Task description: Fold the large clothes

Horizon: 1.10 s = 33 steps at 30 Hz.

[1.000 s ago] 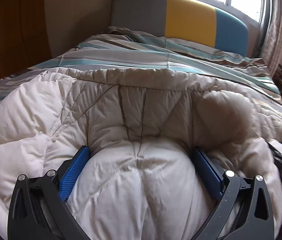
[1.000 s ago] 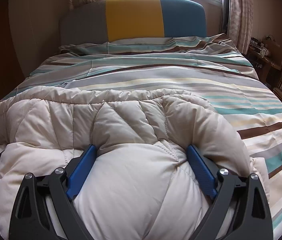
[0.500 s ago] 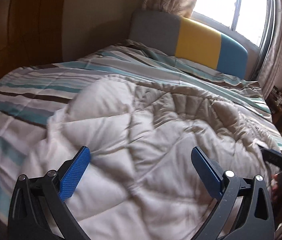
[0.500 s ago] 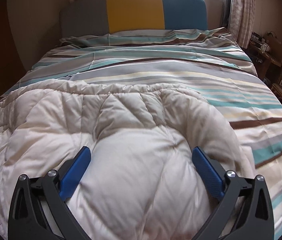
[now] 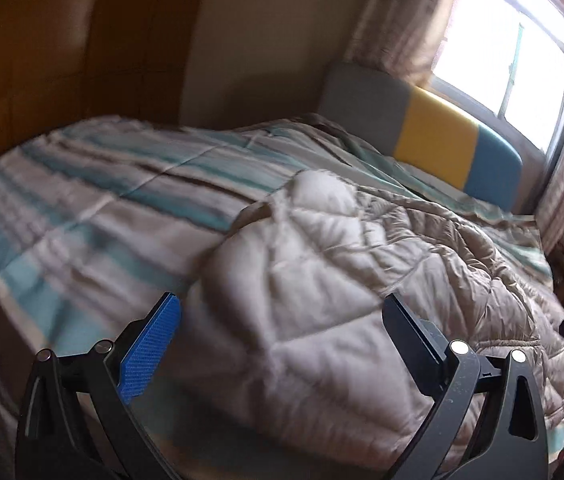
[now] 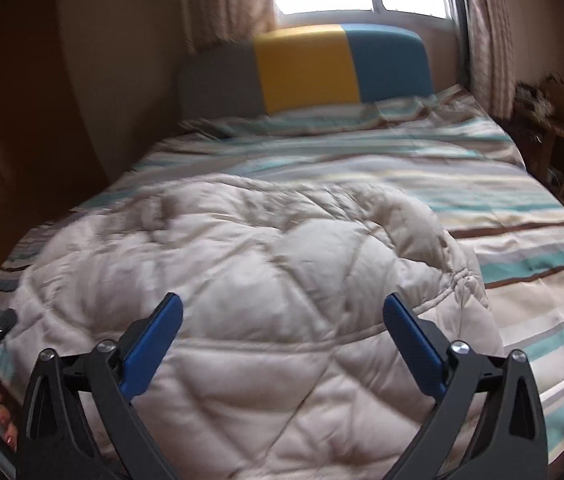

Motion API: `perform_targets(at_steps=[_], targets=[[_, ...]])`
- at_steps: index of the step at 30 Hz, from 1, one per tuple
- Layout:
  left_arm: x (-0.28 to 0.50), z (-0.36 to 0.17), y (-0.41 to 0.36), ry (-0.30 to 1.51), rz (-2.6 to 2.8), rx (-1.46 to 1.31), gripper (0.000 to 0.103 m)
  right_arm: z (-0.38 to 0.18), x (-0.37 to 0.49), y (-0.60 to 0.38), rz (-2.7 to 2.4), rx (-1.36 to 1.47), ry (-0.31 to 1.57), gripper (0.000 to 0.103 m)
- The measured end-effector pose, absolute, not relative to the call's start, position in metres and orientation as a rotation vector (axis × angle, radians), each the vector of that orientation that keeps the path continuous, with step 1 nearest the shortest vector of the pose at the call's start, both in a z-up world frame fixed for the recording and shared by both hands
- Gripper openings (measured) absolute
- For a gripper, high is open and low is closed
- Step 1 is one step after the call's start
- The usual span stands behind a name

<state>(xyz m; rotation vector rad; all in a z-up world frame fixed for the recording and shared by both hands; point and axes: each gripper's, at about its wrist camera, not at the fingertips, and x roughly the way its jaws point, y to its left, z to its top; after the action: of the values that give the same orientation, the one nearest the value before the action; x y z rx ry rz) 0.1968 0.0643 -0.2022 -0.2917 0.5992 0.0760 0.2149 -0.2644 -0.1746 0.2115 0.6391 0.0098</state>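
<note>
Cream quilted down coat [image 6: 265, 300] heaped on the near end of the striped bedspread [image 6: 522, 240], well short of the grey, yellow and blue headboard [image 6: 306, 68]; probably laid on that broad flat surface so the bulk can be spread and folded. Left gripper [image 5: 282, 322] and right gripper [image 6: 282, 322] both above the coat with jaws spread wide and nothing pinched, the right jaws just narrowed a little, likely lifted clear to pick a new hold. Sleeves, collar and hem not distinguishable in the bunched padding, near edge cut off below both views, left view blurred.
</note>
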Motion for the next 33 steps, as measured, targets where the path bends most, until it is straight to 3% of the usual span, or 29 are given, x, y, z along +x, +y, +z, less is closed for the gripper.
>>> perform_targets(at_steps=[2,4,6,7,10,12,13,21,33], targets=[[0.190,-0.211,0.075,0.618,0.062,-0.348,0.100,-0.175,0.207,-0.255,0.072,0.219,0.635,0.052],[0.190,-0.219,0.080,0.657,0.024,-0.391,0.097,-0.180,0.202,-0.245,0.156,0.249,0.653,0.035],[0.186,-0.224,0.080,0.663,0.007,-0.411,0.096,-0.184,0.200,-0.236,0.201,0.252,0.669,0.025],[0.184,-0.224,0.079,0.658,-0.005,-0.416,0.096,-0.186,0.199,-0.233,0.217,0.250,0.674,0.014],[0.177,-0.226,0.078,0.658,-0.011,-0.437,0.095,-0.191,0.198,-0.222,0.269,0.254,0.694,0.003],[0.164,-0.225,0.080,0.630,-0.007,-0.474,0.083,-0.192,0.194,-0.216,0.279,0.240,0.694,0.002],[0.160,-0.225,0.080,0.621,-0.014,-0.486,0.083,-0.193,0.192,-0.213,0.285,0.239,0.696,0.002],[0.181,-0.241,0.062,0.701,-0.065,-0.500,0.084,-0.226,0.208,-0.210,0.248,0.240,0.779,0.000],[0.197,-0.258,0.060,0.678,-0.082,-0.643,0.095,-0.262,0.216,-0.206,0.249,0.227,0.811,0.000]])
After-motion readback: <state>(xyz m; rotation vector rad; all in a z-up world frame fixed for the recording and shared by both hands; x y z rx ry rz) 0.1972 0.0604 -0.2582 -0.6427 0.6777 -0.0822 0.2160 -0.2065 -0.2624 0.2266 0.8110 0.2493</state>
